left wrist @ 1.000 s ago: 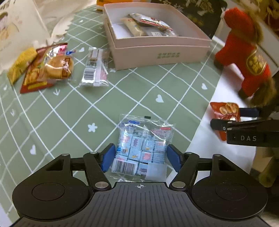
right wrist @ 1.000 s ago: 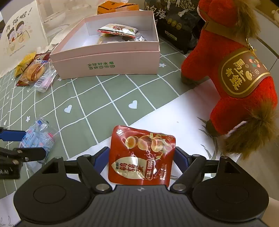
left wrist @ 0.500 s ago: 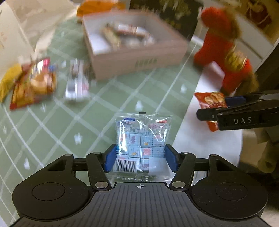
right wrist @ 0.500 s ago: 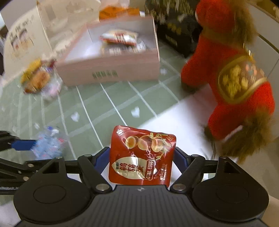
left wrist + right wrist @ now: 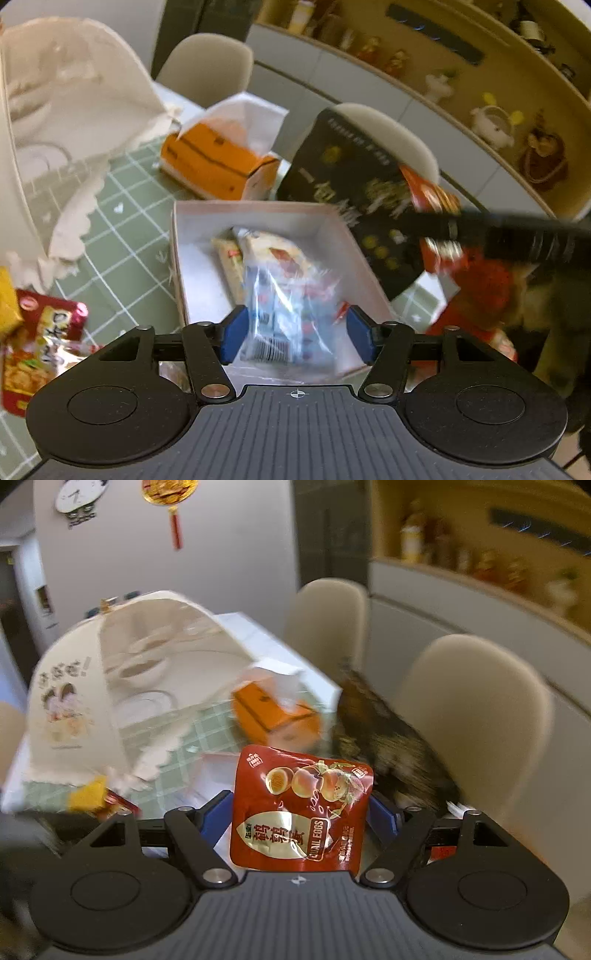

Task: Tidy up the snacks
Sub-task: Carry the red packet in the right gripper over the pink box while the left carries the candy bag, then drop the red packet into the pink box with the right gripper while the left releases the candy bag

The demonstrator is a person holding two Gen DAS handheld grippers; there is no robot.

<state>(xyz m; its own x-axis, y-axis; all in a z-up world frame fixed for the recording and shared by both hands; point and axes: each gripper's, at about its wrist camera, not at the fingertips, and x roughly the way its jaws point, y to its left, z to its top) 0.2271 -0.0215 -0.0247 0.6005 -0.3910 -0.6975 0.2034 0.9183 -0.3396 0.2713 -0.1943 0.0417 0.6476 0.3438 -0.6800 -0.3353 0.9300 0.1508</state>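
My left gripper (image 5: 295, 334) is shut on a clear bag of small blue and pink candies (image 5: 288, 317) and holds it in the air over the near end of the pink box (image 5: 181, 266), which holds a few wrapped snacks (image 5: 266, 251). My right gripper (image 5: 299, 816) is shut on a red quail egg pouch (image 5: 299, 808) and holds it raised; it shows blurred at the right of the left wrist view (image 5: 432, 206). A red snack pack (image 5: 33, 347) lies left of the box.
An orange tissue box (image 5: 218, 162) and a black gift bag (image 5: 362, 192) stand behind the pink box. A white mesh food cover (image 5: 62, 122) stands at the left. A red plush toy (image 5: 484, 291) sits at the right. Beige chairs (image 5: 476, 716) stand beyond the table.
Both grippers have lifted their packs off the table and moved toward the pink box. The left one now hangs over the box; both views have tilted up.
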